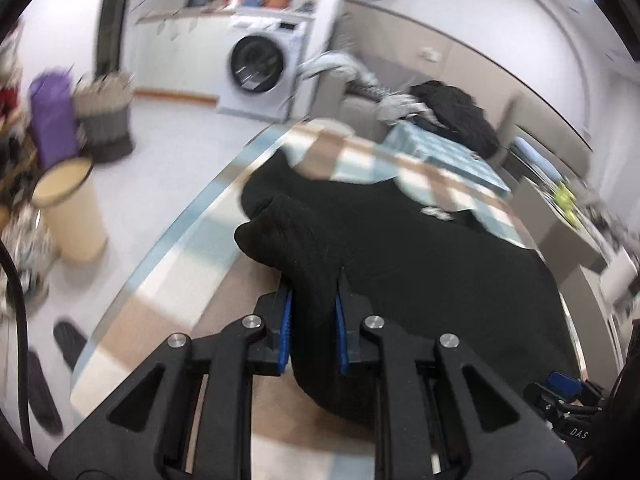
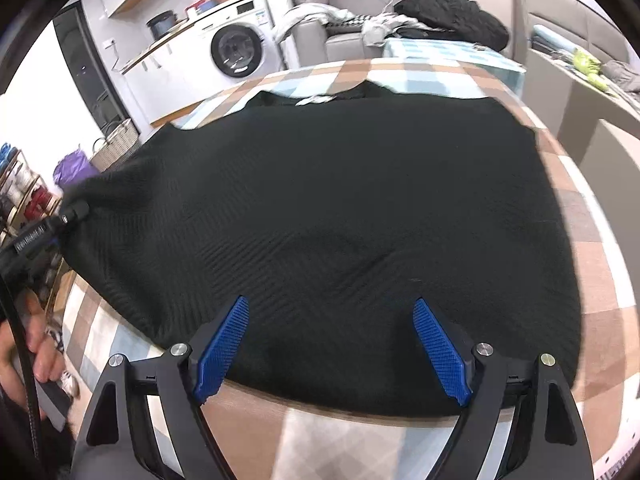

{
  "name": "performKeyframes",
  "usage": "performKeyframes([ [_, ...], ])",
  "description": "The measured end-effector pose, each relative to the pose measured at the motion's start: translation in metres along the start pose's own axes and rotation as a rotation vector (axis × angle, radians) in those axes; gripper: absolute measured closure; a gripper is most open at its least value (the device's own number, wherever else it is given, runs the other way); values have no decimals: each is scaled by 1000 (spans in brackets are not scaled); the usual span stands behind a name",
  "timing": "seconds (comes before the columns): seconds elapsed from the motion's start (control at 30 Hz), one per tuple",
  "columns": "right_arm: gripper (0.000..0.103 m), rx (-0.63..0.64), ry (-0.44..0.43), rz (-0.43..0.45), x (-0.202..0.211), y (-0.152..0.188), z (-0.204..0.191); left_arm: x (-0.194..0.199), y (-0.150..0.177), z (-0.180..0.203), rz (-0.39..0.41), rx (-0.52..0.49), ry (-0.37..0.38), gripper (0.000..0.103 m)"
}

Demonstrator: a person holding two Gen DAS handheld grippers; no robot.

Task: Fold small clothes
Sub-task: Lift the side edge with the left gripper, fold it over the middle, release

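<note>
A black ribbed knit garment (image 2: 340, 200) lies spread flat over a table with a checked cloth (image 2: 592, 260). My left gripper (image 1: 314, 288) is shut on the garment's left edge (image 1: 312, 240), and the blue pads press a bunched fold that is raised off the table. The right wrist view shows that gripper (image 2: 78, 211) at the far left with the cloth pulled up to it. My right gripper (image 2: 330, 301) hangs open over the garment's near hem, with its blue pads (image 2: 224, 352) wide apart and gripping nothing. It also shows in the left wrist view (image 1: 560, 388), at the lower right.
The table's left edge (image 1: 168, 248) drops to a white floor with a beige bin (image 1: 72, 208), a woven basket (image 1: 104, 120) and a purple bag (image 1: 52, 116). A washing machine (image 1: 260, 68) stands behind. A sofa with dark clothes (image 2: 448, 16) lies beyond the table. A hand (image 2: 36, 340) is at the left.
</note>
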State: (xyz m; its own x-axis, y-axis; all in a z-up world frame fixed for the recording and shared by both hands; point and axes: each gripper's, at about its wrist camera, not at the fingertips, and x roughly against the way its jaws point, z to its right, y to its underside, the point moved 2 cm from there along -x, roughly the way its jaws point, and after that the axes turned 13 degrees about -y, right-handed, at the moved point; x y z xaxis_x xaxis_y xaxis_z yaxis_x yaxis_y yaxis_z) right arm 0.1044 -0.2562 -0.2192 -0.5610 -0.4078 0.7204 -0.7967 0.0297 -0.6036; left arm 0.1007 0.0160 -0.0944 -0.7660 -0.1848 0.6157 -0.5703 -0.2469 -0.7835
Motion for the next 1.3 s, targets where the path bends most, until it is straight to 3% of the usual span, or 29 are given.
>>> performKeyframes([
  [0.1,17,-39,25,29,16,2,16,15,-16,49,74,-108,66,90],
  [0.2,17,-73,65,56,33,4,31,33,-22,104,117,-209,185,90],
  [0.3,17,-125,105,86,53,9,49,49,-8,161,103,-314,335,90],
  [0.4,17,-172,158,113,73,16,68,52,23,201,9,-407,481,87],
  [0.43,17,-185,175,118,78,17,74,49,36,210,-42,-431,544,81],
  [0.47,17,-201,190,122,82,19,80,45,45,215,-83,-446,570,76],
  [0.5,17,-217,199,126,86,20,86,41,55,220,-143,-464,595,64],
  [0.53,17,-233,202,132,91,21,92,39,62,220,-180,-472,604,60],
  [0.6,17,-258,208,145,99,22,100,40,67,212,-186,-456,612,59],
  [0.7,17,-270,163,165,106,18,103,42,62,192,-172,-432,594,49],
  [0.87,20,-268,-43,200,108,3,88,26,44,151,-154,-355,487,46],
  [0.93,28,-265,-113,173,98,0,81,10,41,143,-173,-334,427,46],
  [1.0,29,-270,-164,117,82,0,76,-3,41,130,-197,-343,399,46],
  [1.17,29,-281,-147,63,50,0,83,-23,56,125,-243,-370,358,46],
  [1.3,29,-235,-169,79,32,-19,82,-32,60,118,-255,-341,358,46],
])
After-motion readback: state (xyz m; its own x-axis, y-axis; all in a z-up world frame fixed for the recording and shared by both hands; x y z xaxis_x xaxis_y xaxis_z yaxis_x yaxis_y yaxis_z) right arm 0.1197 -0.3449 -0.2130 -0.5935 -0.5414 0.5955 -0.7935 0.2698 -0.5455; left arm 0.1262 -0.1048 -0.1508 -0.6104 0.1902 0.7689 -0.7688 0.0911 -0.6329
